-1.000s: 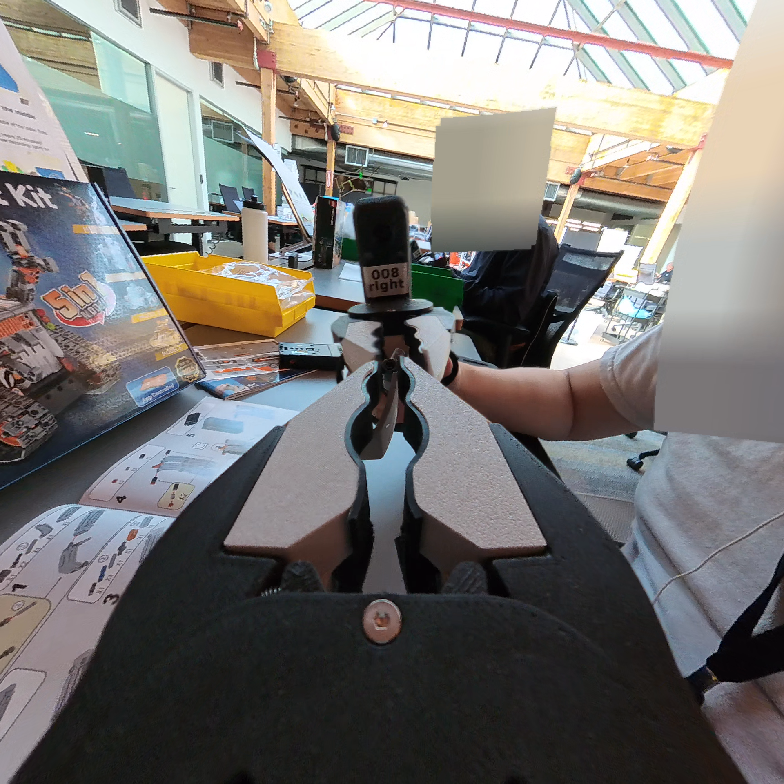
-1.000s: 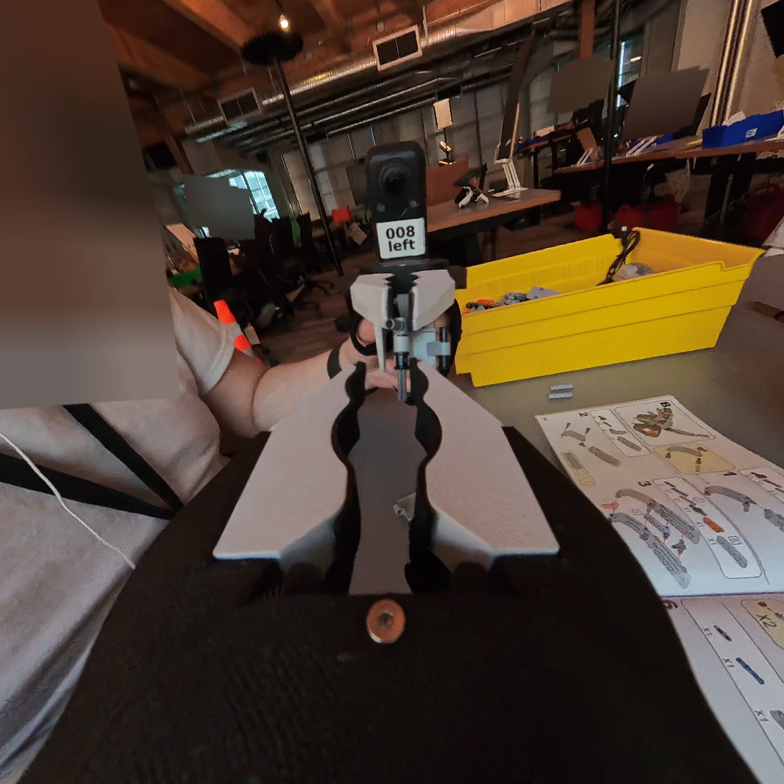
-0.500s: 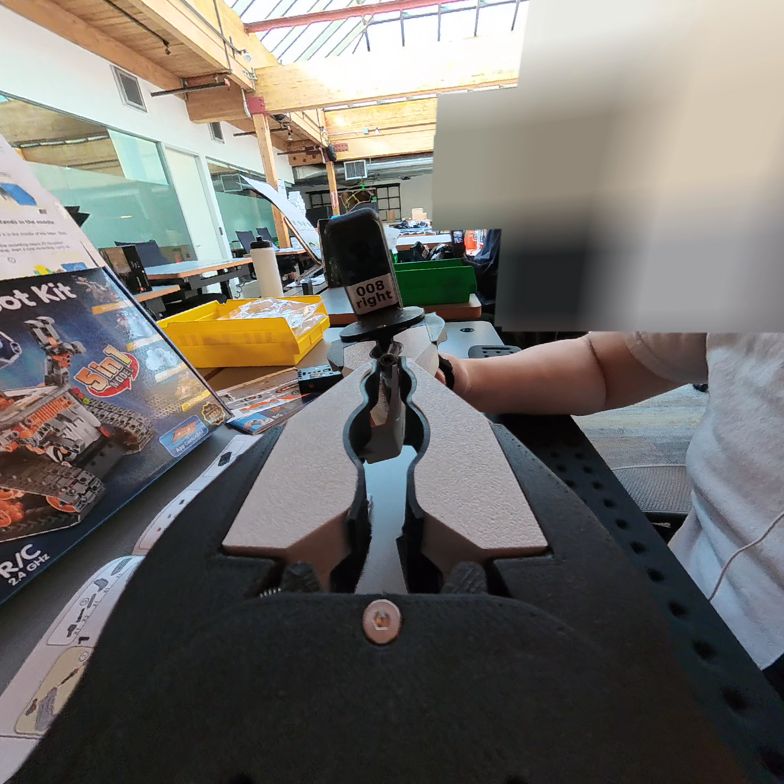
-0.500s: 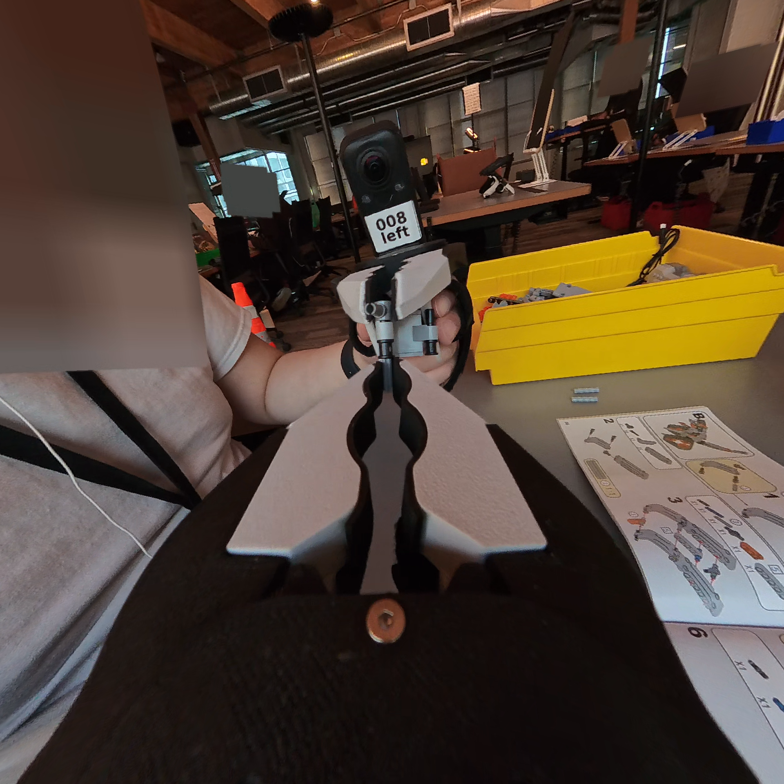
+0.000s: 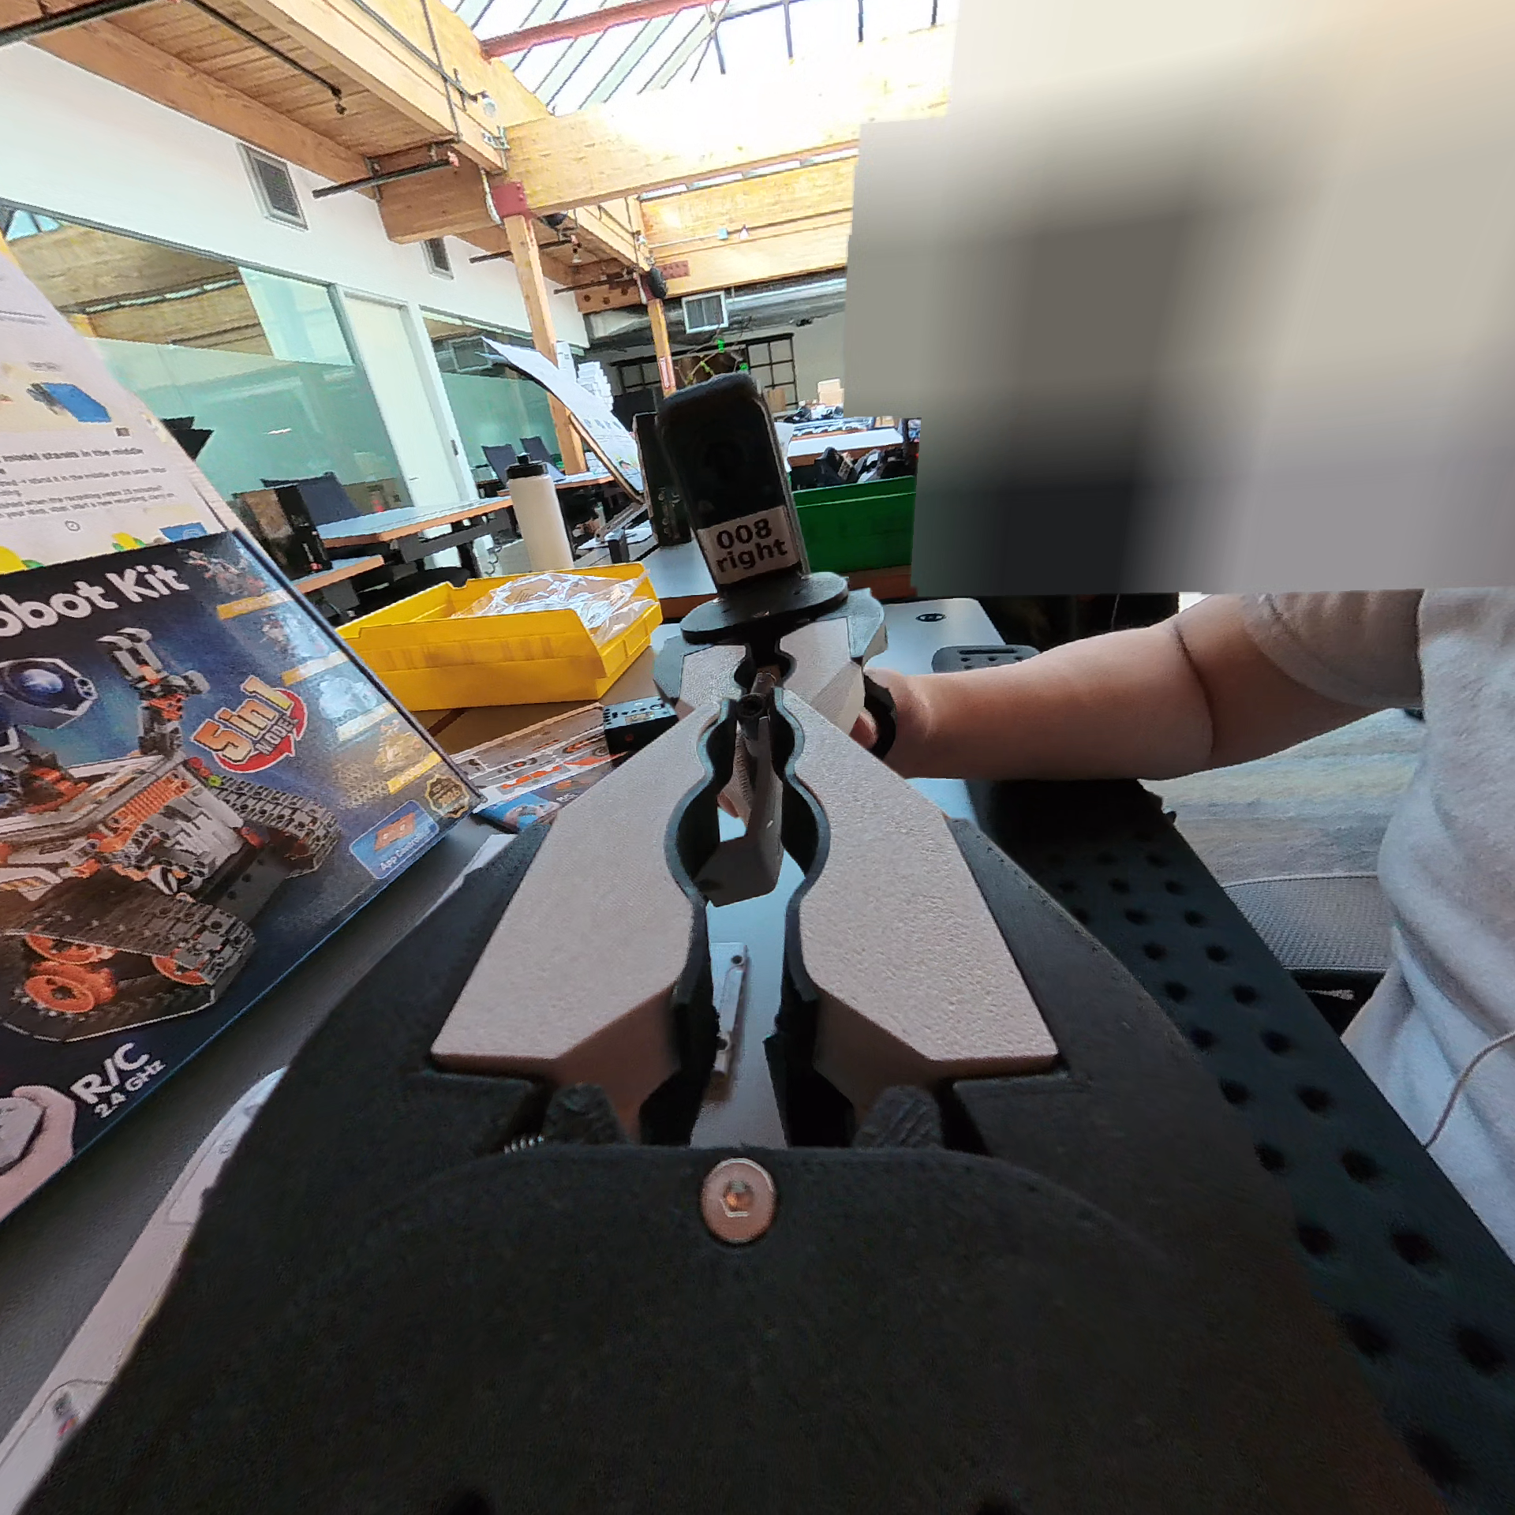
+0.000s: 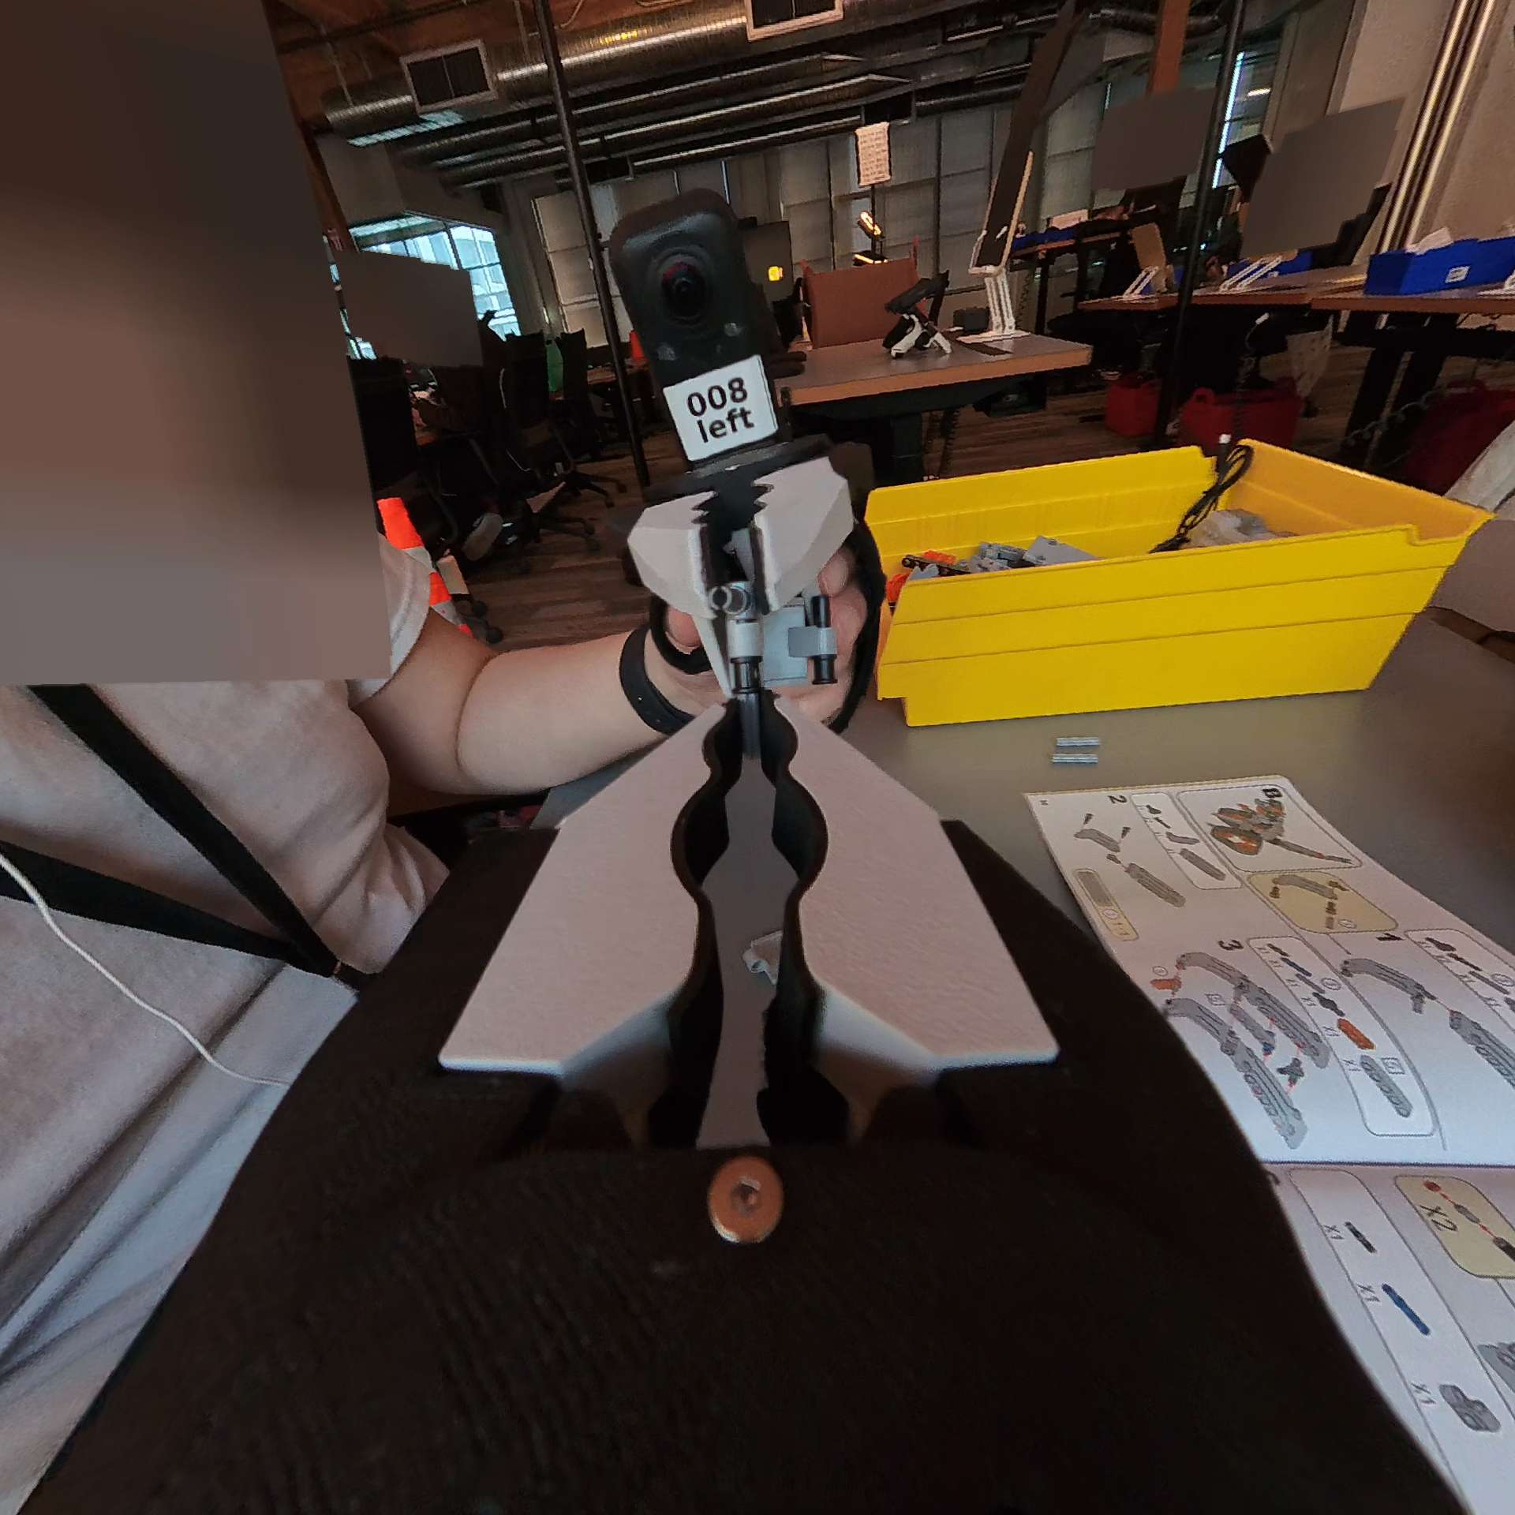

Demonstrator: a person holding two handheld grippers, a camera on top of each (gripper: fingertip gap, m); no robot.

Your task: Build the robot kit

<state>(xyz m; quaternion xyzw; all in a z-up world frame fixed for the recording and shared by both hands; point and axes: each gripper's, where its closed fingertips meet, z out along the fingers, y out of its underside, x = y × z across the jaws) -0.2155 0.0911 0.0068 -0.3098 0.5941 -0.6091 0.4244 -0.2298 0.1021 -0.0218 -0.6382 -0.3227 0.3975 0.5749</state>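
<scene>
Nearly closed, left claw (image 5: 758, 721) pinches grey brick piece (image 5: 750, 828); right claw (image 6: 748, 721) pinches black pin (image 6: 746, 684).

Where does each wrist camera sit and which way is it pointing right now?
Left wrist view: on the left claw, looking along its fingers at the right claw; right forearm shows.
Right wrist view: on the right claw, looking back at the left claw; left forearm shows.
Shared: the grey piece in the left claw, its black pin in the right.
</scene>
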